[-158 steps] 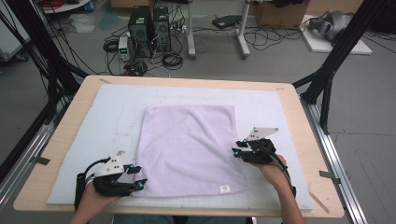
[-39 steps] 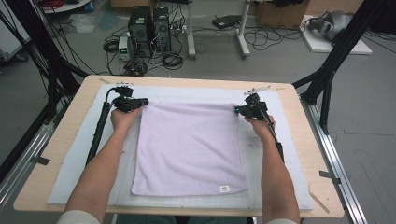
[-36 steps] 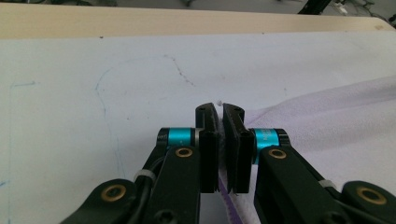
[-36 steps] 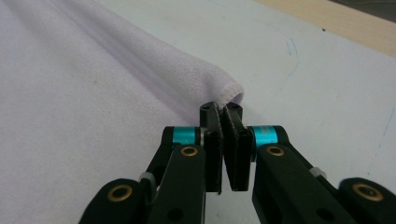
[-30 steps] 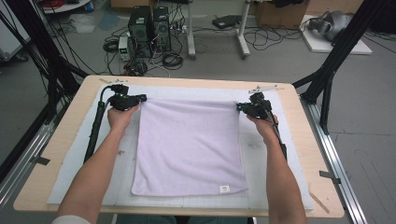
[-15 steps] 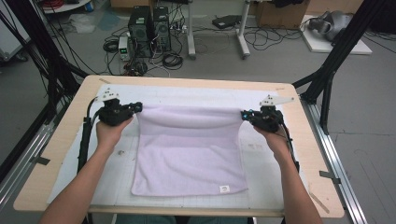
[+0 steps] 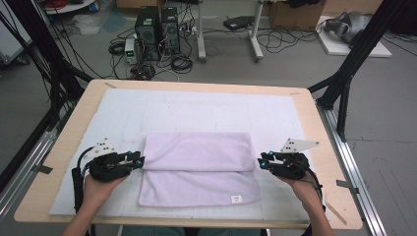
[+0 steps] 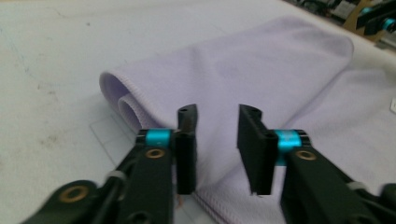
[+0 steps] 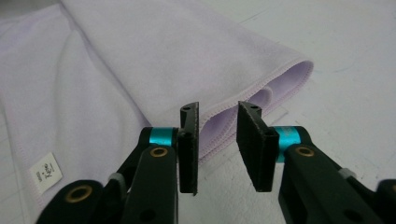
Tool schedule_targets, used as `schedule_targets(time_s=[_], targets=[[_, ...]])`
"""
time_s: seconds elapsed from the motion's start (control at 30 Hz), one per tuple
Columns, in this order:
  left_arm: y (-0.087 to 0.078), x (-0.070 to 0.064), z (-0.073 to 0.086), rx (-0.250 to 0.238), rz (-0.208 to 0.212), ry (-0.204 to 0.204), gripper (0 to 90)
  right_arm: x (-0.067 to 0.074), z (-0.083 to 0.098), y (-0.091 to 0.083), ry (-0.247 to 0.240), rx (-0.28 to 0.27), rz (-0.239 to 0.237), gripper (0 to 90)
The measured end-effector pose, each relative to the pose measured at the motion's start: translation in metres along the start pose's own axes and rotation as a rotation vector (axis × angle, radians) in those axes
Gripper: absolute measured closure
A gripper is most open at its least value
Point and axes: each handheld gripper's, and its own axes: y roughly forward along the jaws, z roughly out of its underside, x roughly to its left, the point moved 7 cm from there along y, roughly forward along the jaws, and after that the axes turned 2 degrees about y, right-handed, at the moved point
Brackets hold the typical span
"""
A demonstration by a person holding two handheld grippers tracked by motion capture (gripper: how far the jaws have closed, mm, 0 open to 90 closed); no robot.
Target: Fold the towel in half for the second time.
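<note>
- A lilac towel (image 7: pixel 199 167) lies on the white mat (image 7: pixel 196 108) that covers the wooden table (image 7: pixel 314 118), towards the person's side of it.
- The towel's far part is folded over towards the person; the upper layer stops short of the near hem, so a strip of the lower layer shows along the near side.
- A small white label (image 7: pixel 236 199) sits near the towel's near right corner; in the right gripper view (image 9: pixel 45 171) it lies flat on the lower layer.
- The left gripper (image 7: pixel 140 161) rests low over the mat just beside the towel's left edge, at the level of the fold's free edge, held in the person's left hand (image 7: pixel 101 184).
- In the left gripper view its jaws (image 8: pixel 217 149) stand partly apart, having just been opening; the towel's rolled left end (image 8: pixel 126 95) lies beyond and below them, and nothing is pinched between the pads.
- The right gripper (image 7: pixel 263 163) sits just beside the towel's right edge, held in the person's right hand (image 7: pixel 305 189), with its grey plate (image 7: pixel 297 145) on top.
- In the right gripper view its jaws (image 9: pixel 217 147) are also partly apart, having just been opening; the stitched edge of the folded layer (image 9: pixel 261 88) passes behind the gap, and the pads grip nothing.
- The two grippers point towards each other across the towel, well apart.
</note>
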Motion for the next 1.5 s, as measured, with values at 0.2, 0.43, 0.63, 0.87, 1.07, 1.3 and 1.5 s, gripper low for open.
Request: schedule_targets(time_s=[0.2, 0.43, 0.63, 0.87, 1.07, 1.3, 1.5], targets=[[0.001, 0.003, -0.012, -0.012, -0.026, 0.027, 56.1, 0.004, -0.021, 0.019, -0.068, -0.003, -0.011, 61.3], [0.022, 0.001, 0.003, 0.090, -0.009, 0.107, 67.8, 0.007, -0.016, 0.044, -0.123, 0.070, -0.046, 59.8], [0.036, 0.006, 0.027, 0.198, 0.015, 0.117, 60.8, 0.004, 0.005, 0.054, -0.108, 0.165, -0.061, 61.1], [0.033, 0.010, 0.025, 0.170, 0.002, 0.102, 84.5, 0.005, 0.010, 0.055, -0.087, 0.173, -0.082, 83.5], [0.014, -0.002, 0.001, 0.068, 0.011, 0.088, 86.7, 0.007, -0.004, 0.037, -0.087, 0.095, -0.083, 85.6], [-0.021, -0.035, -0.013, 0.029, 0.070, 0.114, 86.8, 0.026, -0.021, -0.016, -0.130, 0.011, -0.116, 85.6], [-0.035, -0.072, 0.018, 0.127, 0.157, 0.161, 71.3, 0.051, 0.011, -0.036, -0.137, 0.084, -0.252, 74.5]])
